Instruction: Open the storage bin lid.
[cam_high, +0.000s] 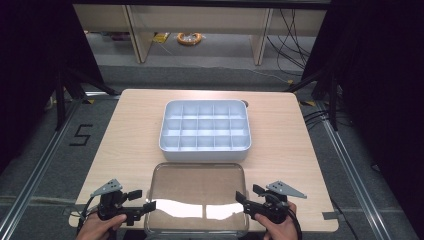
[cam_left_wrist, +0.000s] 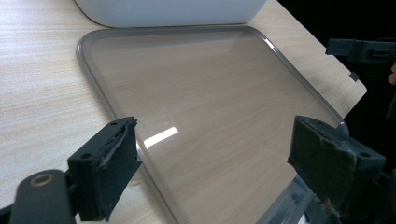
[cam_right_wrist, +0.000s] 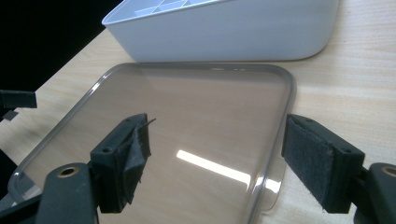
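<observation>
A clear plastic lid (cam_high: 197, 187) with a grey rim lies flat on the wooden table (cam_high: 130, 135), just in front of a white compartment tray (cam_high: 205, 131) with several empty cells. My left gripper (cam_high: 143, 200) sits at the lid's near left edge, jaws open. In the left gripper view the lid (cam_left_wrist: 201, 93) has its rim running between that gripper's (cam_left_wrist: 215, 163) spread pads, untouched. My right gripper (cam_high: 248, 194) stands open at the lid's near right edge. The lid (cam_right_wrist: 187, 116) rim passes between its (cam_right_wrist: 219, 158) wide pads without contact.
The lid overhangs the table's near edge (cam_high: 200, 231). Bare tabletop lies left and right of the tray. Black frame legs (cam_high: 62, 95) flank the table. On the floor behind lie cables (cam_high: 292, 45) and a yellow roll (cam_high: 189, 38).
</observation>
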